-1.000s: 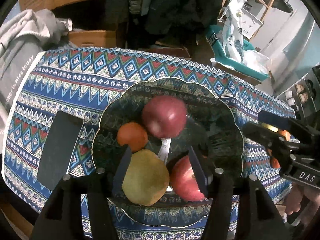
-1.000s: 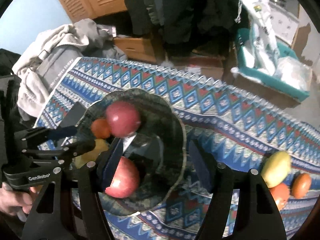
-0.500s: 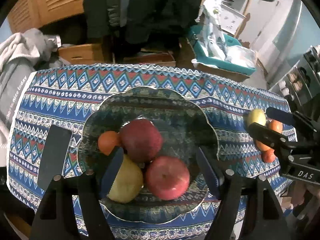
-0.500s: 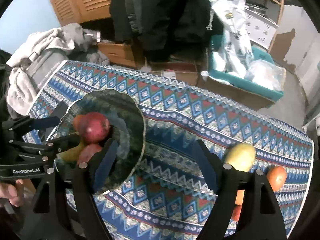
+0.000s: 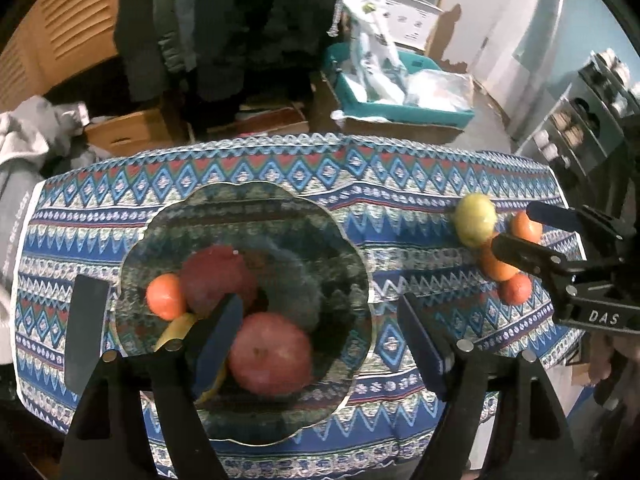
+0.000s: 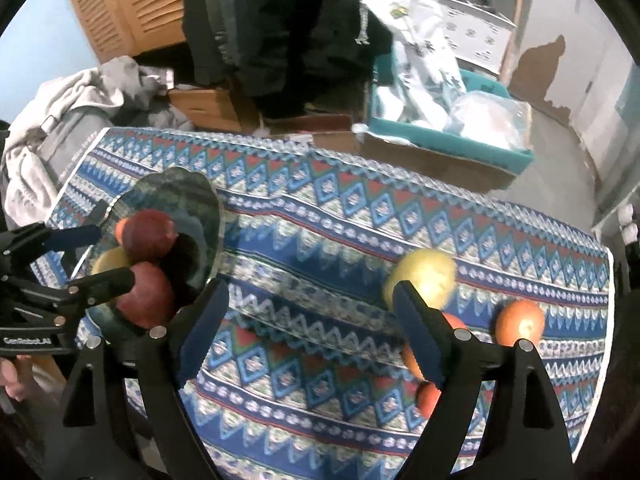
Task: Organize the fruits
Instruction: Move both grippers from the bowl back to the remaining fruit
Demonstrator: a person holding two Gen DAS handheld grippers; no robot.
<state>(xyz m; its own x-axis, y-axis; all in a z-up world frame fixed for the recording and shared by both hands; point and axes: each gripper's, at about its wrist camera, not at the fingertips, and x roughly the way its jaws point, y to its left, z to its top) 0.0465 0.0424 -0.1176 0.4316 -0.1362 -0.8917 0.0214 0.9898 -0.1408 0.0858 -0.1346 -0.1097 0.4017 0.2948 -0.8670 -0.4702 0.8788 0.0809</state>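
Right wrist view shows the right tongs [image 6: 310,334] spread apart and empty, their jaws just widened, swinging toward the loose yellow pear [image 6: 424,276] and oranges [image 6: 520,322] on the tabletop [image 6: 320,240], presumably next for the glass plate [image 5: 240,208], while the left tongs [image 5: 324,342], also apart, hover above it.

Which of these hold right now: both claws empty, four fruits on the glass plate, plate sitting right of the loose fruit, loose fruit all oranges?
1. Both claws are empty. True: the left claw and the right claw stand open, having just been opening.
2. Four fruits lie on the glass plate. True.
3. The plate sits right of the loose fruit. False: it sits left.
4. The loose fruit is all orange. False: one yellow-green fruit lies among it.
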